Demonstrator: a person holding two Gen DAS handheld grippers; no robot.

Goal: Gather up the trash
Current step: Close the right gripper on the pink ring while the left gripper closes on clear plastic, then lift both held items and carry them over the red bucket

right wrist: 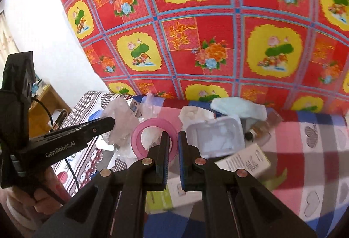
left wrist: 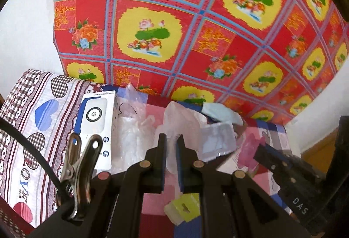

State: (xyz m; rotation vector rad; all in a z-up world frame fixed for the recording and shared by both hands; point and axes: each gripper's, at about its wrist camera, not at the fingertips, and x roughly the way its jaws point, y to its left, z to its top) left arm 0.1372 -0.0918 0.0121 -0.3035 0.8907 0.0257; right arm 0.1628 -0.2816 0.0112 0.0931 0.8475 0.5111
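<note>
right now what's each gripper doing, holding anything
left gripper: shut, on a clear plastic bag as far as the view shows.
right gripper: shut, nothing visibly between its jaws.

the bed surface ahead is crowded: a white printer box (left wrist: 96, 128) stands at the left, crumpled clear plastic (left wrist: 133, 128) beside it, a white tray (right wrist: 218, 135) and a pink ring (right wrist: 152, 137) in the middle, a pale blue cloth (right wrist: 237, 109) behind. the red floral cloth (right wrist: 196, 30) walls off the far side. bare checked bedsheet (right wrist: 305, 150) lies open to the right.
</note>
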